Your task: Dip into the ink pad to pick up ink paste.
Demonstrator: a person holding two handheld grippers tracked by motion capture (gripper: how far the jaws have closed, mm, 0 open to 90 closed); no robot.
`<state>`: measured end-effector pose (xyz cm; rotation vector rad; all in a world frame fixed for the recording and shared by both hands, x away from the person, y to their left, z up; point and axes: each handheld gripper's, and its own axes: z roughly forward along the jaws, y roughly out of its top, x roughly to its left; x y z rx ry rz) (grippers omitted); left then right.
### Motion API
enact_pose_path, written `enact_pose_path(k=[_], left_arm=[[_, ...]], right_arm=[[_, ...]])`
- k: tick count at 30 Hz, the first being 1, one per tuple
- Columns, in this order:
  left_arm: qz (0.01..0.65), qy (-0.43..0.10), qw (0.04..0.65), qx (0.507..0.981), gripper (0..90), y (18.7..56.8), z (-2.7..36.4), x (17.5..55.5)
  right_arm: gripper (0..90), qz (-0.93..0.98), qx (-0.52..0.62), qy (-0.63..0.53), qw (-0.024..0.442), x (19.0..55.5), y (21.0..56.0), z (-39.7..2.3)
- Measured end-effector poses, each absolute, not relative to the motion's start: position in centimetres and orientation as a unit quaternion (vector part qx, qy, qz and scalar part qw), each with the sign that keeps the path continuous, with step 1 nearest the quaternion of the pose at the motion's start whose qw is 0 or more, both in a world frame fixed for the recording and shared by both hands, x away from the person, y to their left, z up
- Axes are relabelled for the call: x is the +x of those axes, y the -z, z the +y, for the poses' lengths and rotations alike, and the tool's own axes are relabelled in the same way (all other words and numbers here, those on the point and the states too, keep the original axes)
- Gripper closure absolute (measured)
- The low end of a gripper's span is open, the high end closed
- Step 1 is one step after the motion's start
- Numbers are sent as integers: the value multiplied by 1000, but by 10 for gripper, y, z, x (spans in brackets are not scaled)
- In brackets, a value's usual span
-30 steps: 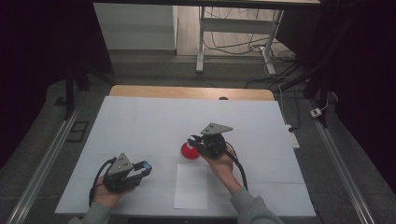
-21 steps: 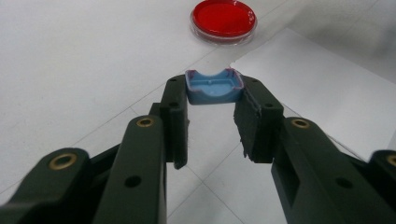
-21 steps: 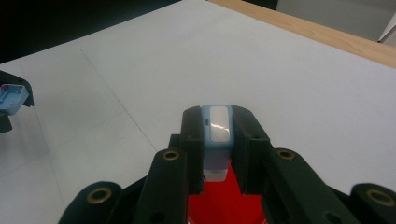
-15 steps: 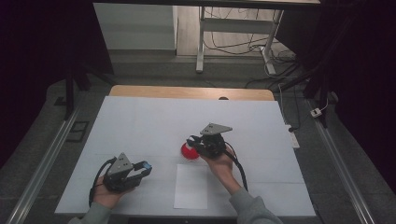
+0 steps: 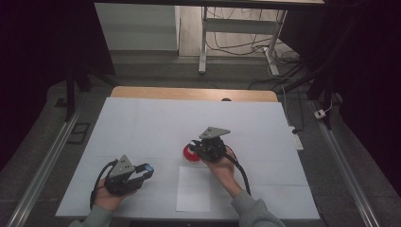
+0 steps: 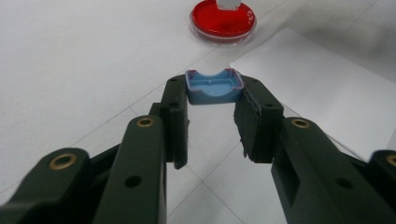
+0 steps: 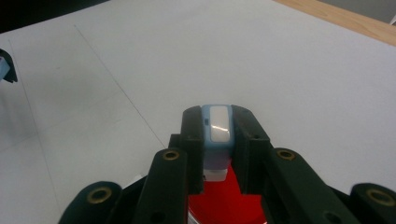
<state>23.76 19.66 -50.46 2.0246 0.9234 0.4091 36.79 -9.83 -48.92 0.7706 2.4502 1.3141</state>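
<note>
Here, a shallow round red dish (image 6: 223, 19) with clear rim.

Two blue pieces, one red dish.
I see a blue cap (image 6: 214, 87) clamped hollow-side up, a pale-blue block (image 7: 217, 135) pinched upright above the red dish (image 6: 223, 19).

Left gripper (image 5: 142, 171) low near the table's front left, held from beneath in the left hand (image 5: 109, 197), jaws pointing right and a little away, closed on a small blue cap (image 6: 214, 87) at the tips. Right gripper (image 5: 195, 145) further in, gripped from behind by the right hand (image 5: 222, 164), forearm slanting in from the bottom edge, jaws pointing left, clamped on a pale blue-and-white piece (image 7: 217, 135).
</note>
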Motion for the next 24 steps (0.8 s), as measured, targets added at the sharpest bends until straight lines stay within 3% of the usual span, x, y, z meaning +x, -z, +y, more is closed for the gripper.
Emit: enact_pose_path(k=[24], left_arm=[[370,-164,425,810,656,505,197,238]], right_arm=[[758,856,264,-423,134,372,501,-94]])
